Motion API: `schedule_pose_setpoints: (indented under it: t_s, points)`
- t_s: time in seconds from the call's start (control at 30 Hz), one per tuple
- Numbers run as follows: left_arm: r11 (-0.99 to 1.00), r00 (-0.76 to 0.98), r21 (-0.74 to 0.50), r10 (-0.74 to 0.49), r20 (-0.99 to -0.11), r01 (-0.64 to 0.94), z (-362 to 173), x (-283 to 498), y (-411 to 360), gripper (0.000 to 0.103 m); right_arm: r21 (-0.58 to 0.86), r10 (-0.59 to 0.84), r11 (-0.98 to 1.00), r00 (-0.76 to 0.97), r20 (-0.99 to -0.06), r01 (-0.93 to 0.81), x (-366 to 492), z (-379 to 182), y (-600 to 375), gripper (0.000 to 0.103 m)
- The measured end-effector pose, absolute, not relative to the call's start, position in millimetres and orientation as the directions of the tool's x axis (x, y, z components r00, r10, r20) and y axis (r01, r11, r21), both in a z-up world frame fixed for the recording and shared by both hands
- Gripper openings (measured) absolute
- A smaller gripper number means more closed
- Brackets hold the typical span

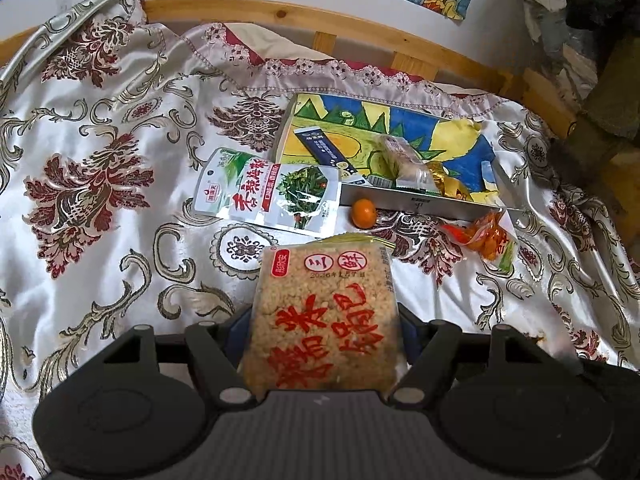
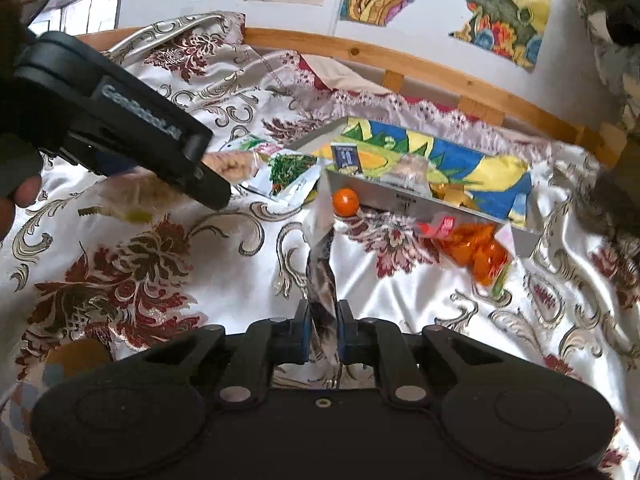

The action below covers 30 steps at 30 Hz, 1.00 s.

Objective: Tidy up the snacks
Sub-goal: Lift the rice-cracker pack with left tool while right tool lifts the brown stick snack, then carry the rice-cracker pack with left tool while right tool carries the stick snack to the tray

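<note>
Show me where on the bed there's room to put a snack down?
The bedspread left of the seaweed packet is bare. Crowded: around the tray, with the small orange and orange candy bag against its front.

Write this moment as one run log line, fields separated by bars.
left gripper: shut on rice cracker pack | right gripper: shut on silver packet | tray: part-filled

Glossy satin bedspread (image 1: pixel 120 240), pale wooden bed rail (image 1: pixel 360 26), shiny clear plastic rice-cracker packet (image 1: pixel 324 320).

Seaweed packet (image 1: pixel 272 192) left of tray (image 1: pixel 420 198); small orange (image 1: pixel 363 213) before tray wall.
</note>
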<state>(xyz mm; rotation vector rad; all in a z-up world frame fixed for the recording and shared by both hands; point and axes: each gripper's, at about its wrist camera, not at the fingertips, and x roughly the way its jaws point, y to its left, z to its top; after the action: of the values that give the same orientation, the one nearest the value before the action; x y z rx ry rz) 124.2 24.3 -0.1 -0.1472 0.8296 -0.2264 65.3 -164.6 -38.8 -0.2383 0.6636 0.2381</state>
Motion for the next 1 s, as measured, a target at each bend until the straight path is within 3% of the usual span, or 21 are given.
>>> schedule_pose_setpoints:
  t_s: [0.23, 0.67, 1.0]
  points:
    - [0.966, 0.645, -0.220, -0.256, -0.720, 0.137, -6.7, 123.8, 25.4, 0.075, -0.101, 0.150, 0.953, 0.737, -0.659, -0.284, 66.8, -48.6, -167.9, 0.007]
    - [0.963, 0.679, -0.219, -0.266, -0.685, 0.156, 7.5, 130.0, 18.5, 0.075, -0.109, 0.163, 0.957, 0.805, -0.570, -0.270, 72.5, -15.7, -176.1, 0.005]
    - [0.967, 0.731, -0.181, -0.254, -0.633, 0.179, 32.6, 185.5, -14.8, 0.075, -0.210, 0.142, 0.937, 0.855, -0.499, -0.278, 153.3, 26.0, -227.1, 0.005]
